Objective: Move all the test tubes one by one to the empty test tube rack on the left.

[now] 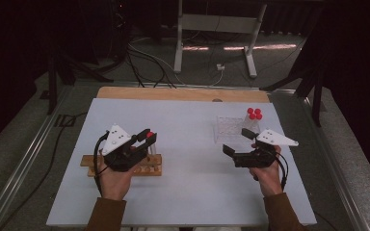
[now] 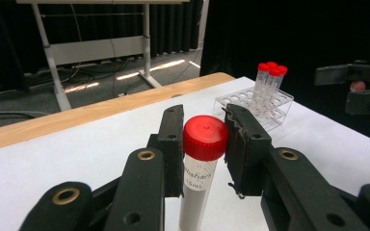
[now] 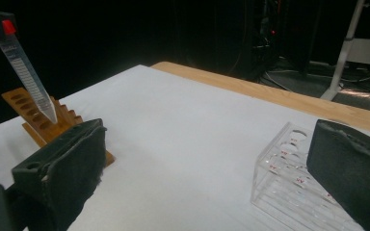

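holding a red-capped tube (image 2: 200, 166) in our left tool (image 1: 144, 138), jaws clamped on either side just under the cap, tube hanging roughly upright. in the high view it sits left of centre, right above the wooden rack (image 1: 123, 166); in the right gripper view, upper left of the frame, its tip (image 3: 52, 117) is clear of the rack's holes. gripping high near the cap leaves the whole body free below, which we'd guess makes it easy to drop into a slot.

our right tool (image 1: 236, 141) is right of centre in the high view, jaws spread wide with nothing between them, parked beside the clear plastic rack (image 1: 231, 128). probably waiting there to steady that rack or take a handover, judging by the pose.

clear rack sits toward the upper right of the white surface (image 1: 188, 187), three more red-capped tubes (image 1: 254, 114) standing at its far corner, the rest of the wells empty. so the likely job is moving tubes wooden rack → clear rack, filling in from that corner. the two racks are well apart, so the carry crosses open surface.
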